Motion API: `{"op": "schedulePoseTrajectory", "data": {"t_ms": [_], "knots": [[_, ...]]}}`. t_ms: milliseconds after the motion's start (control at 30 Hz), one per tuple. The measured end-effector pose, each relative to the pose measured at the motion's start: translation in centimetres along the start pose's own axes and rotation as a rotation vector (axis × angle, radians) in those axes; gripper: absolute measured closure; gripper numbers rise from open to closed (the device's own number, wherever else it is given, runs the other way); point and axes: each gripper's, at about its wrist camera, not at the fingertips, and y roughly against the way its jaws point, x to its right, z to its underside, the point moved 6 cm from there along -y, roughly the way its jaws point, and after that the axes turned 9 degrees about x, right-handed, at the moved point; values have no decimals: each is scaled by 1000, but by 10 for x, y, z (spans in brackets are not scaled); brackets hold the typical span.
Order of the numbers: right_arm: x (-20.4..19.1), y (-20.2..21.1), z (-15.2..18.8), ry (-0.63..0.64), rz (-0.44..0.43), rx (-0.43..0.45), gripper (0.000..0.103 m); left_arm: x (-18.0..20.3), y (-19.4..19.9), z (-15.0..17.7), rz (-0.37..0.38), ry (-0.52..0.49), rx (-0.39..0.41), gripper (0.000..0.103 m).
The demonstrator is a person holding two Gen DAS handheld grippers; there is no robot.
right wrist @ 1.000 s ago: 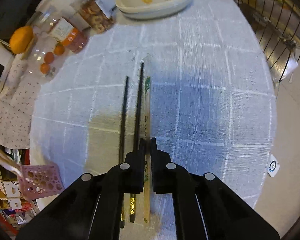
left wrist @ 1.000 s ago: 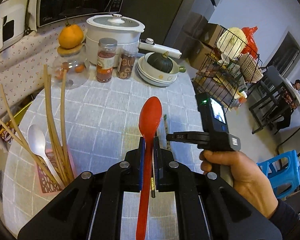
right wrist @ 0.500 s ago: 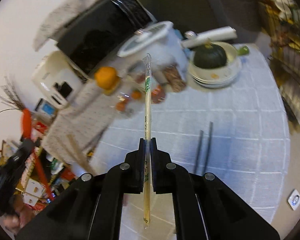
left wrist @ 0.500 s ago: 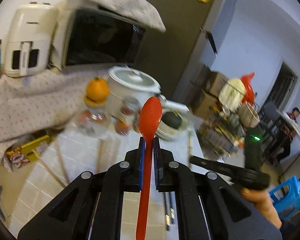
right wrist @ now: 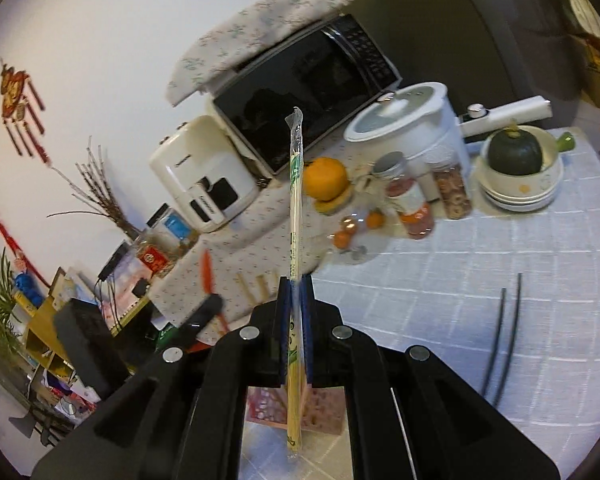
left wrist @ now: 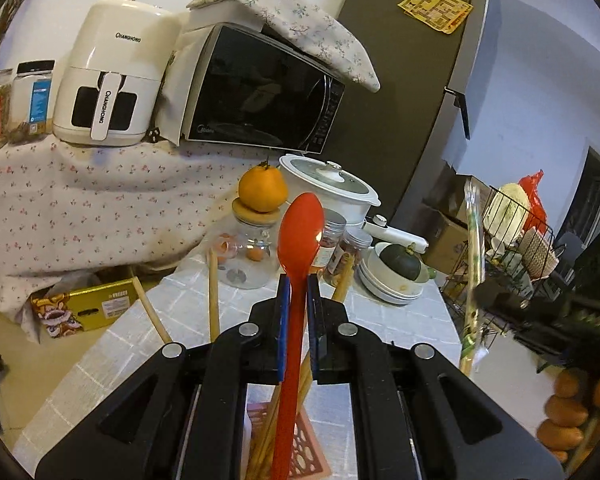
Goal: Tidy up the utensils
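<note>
- Kitchen corner; table [right wrist: 480, 280] under pale checked cloth.
- Left hand-held gripper [left wrist: 296, 312] clamped on red spoon [left wrist: 300, 240], directly above pink utensil holder [left wrist: 304, 444].
- Right hand-held gripper [right wrist: 295, 312] clamped on wrapped chopsticks [right wrist: 294, 208], above the same holder [right wrist: 324, 408].
- Black chopsticks [right wrist: 504, 328] lie on the table right of the holder.

Each camera sits just behind its own tool and looks forward along the two fingers, slightly downward over the counter [left wrist: 400, 320]. The left wrist view faces the microwave [left wrist: 260, 92] close and nearly upright. The right wrist view stands further back and is rolled, so the microwave [right wrist: 308, 92] tilts. Both views share the orange [left wrist: 263, 194] [right wrist: 325, 178], the white pot [left wrist: 328, 190] [right wrist: 408, 120] and the pink holder [left wrist: 304, 448] [right wrist: 324, 408] below the fingers.
</note>
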Motion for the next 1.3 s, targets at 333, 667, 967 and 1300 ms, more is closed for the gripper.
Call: {"op": "schedulePoseTrajectory", "data": {"t_ms": [333, 667, 967, 1300], "knots": [[-18, -9, 12, 108, 5, 16, 97, 1, -1, 11, -3, -39, 62, 95], [-20, -29, 28, 122, 19, 8, 97, -7, 13, 8, -14, 54, -30, 95], [-4, -31, 21, 65, 62, 9, 97, -10, -1, 17, -48, 9, -279, 94], [12, -32, 14, 13, 79, 43, 97, -22, 17, -18, -65, 54, -344, 74]]}}
